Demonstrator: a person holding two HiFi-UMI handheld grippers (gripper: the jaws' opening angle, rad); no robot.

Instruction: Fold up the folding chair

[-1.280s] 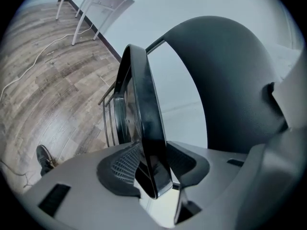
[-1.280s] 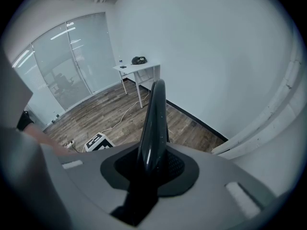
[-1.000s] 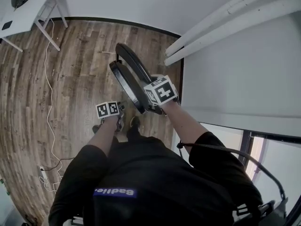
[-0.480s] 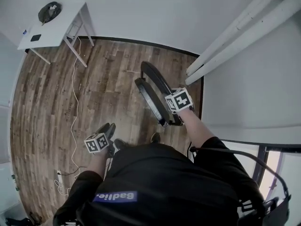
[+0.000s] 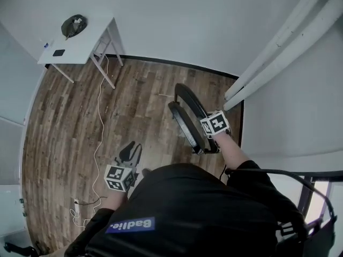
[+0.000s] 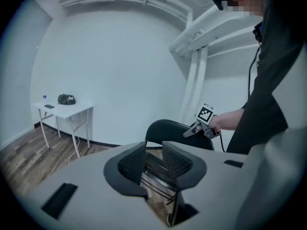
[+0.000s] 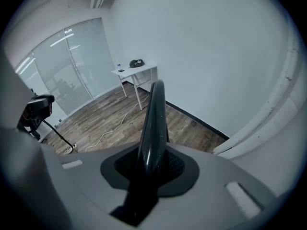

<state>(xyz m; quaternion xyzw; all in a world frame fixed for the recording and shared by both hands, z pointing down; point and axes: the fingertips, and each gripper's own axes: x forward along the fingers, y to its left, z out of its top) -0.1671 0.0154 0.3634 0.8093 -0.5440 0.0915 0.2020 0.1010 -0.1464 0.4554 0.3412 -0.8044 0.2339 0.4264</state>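
Note:
The black folding chair [image 5: 187, 114] stands folded flat on the wood floor near the wall. My right gripper [image 5: 210, 138] holds its top edge; in the right gripper view the chair's thin dark edge [image 7: 154, 109] runs up between the pads [image 7: 175, 166], which press on it. My left gripper [image 5: 130, 151] hangs apart from the chair, at the lower left beside the person's body. Its jaws have just been closing, and in the left gripper view a gap remains between the pads [image 6: 176, 161] with nothing in it. That view shows the chair [image 6: 175, 131] ahead, beyond the jaws.
A white table [image 5: 80, 46] with a dark bundle [image 5: 73, 25] stands at the back left, and a white cable [image 5: 100, 127] trails from it across the floor. White beams [image 5: 278, 52] run along the right wall. Glass partitions [image 7: 72, 66] close off the room's far side.
My left gripper has left the chair's lower part, risen and swung out to the left. The head view has drawn back. My right gripper keeps its hold on the chair.

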